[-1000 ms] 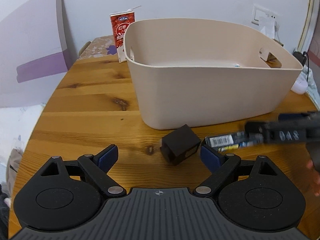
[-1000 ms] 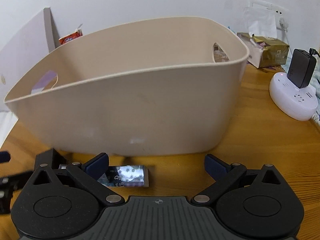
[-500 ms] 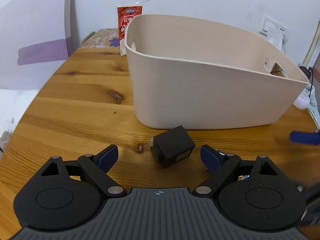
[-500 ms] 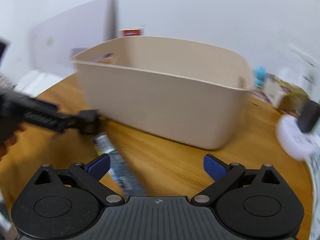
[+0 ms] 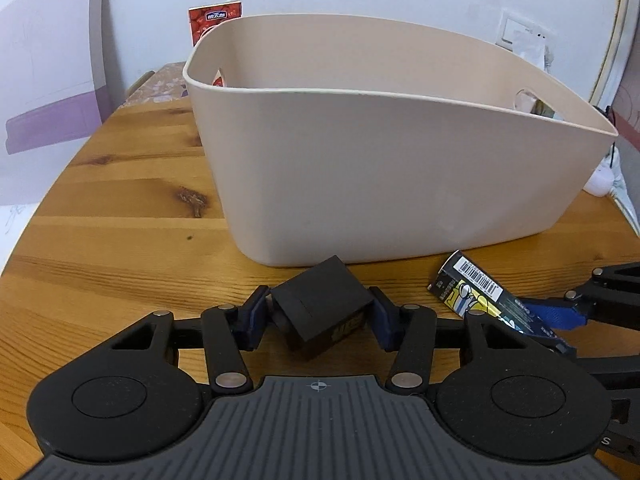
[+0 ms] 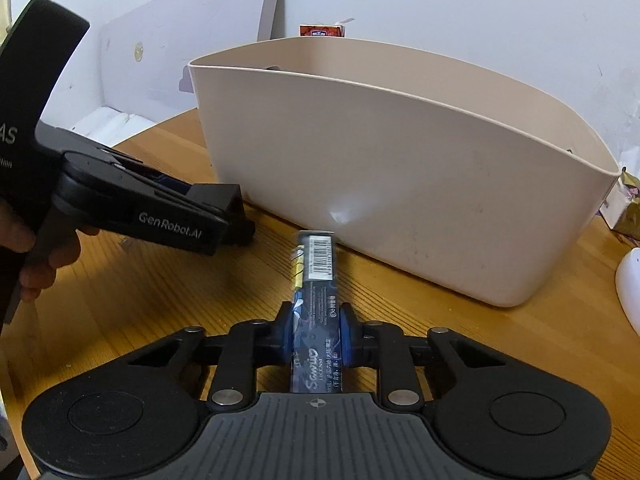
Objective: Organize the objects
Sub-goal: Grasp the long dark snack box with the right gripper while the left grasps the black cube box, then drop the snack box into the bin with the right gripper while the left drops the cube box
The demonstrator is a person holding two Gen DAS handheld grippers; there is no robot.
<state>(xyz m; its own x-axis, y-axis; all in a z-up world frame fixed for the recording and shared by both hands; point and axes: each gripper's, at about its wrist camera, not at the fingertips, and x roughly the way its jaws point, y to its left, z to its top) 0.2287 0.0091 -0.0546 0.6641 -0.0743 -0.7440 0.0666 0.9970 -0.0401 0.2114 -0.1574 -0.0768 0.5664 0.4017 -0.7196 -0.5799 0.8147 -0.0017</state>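
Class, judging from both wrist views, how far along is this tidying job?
Done: nothing visibly binned yet. In hand: left gripper has just been closing on the black block; right gripper has just clamped the long dark packet. Left: lift both into the beige bin.

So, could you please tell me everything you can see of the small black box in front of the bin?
The small black box is a matte, dark cube with a yellow mark low on one face. It sits tilted, one corner uppermost, on the wooden table just before the beige bin. The left gripper has just been closing, and its blue jaws now press the box from both sides.
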